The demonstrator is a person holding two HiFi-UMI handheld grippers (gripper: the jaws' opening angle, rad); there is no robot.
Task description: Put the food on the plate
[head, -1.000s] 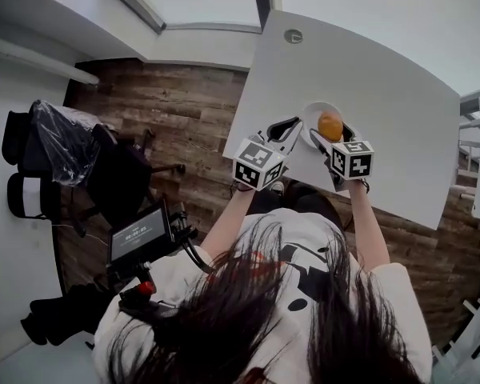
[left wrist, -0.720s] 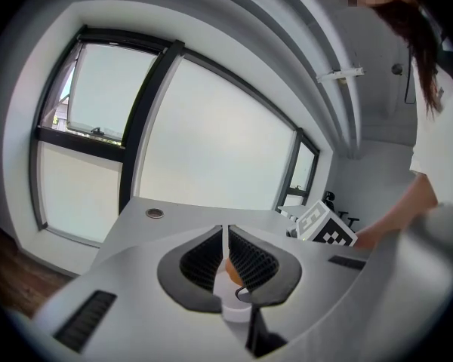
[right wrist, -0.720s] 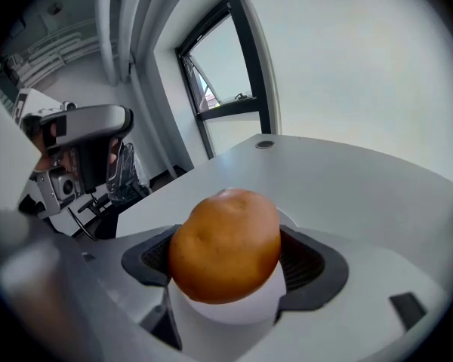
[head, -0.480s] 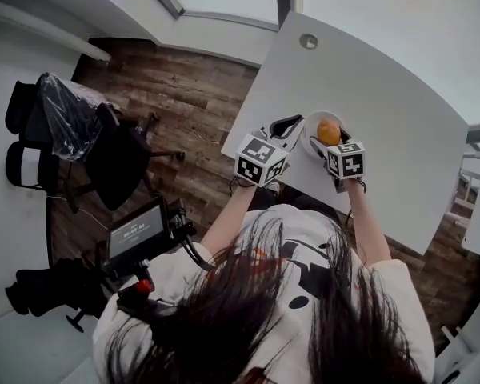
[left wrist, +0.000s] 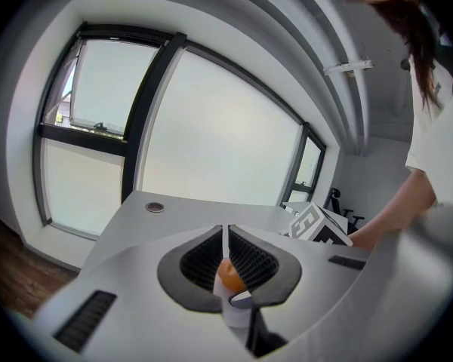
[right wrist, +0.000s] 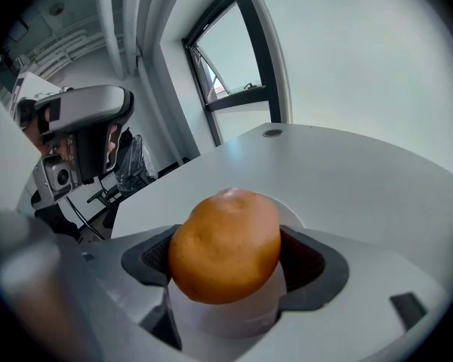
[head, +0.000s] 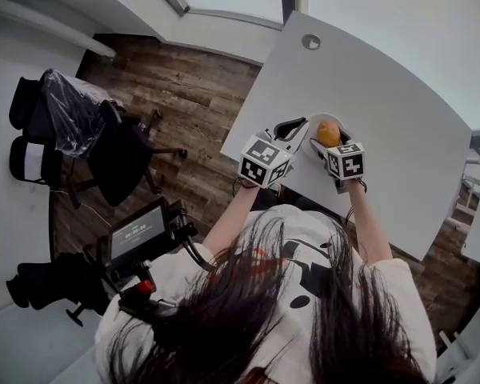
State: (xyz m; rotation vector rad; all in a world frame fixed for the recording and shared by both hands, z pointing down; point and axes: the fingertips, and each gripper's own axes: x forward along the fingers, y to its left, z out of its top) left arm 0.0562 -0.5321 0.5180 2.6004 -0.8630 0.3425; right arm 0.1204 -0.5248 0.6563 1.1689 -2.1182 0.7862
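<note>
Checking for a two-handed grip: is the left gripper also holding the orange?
No, the left gripper has its jaws closed together on nothing; only the right gripper clamps the orange.

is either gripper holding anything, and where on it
The right gripper holds the orange by its sides, one jaw on each flank, over the white plate. The left gripper holds nothing; its jaws are together.
</note>
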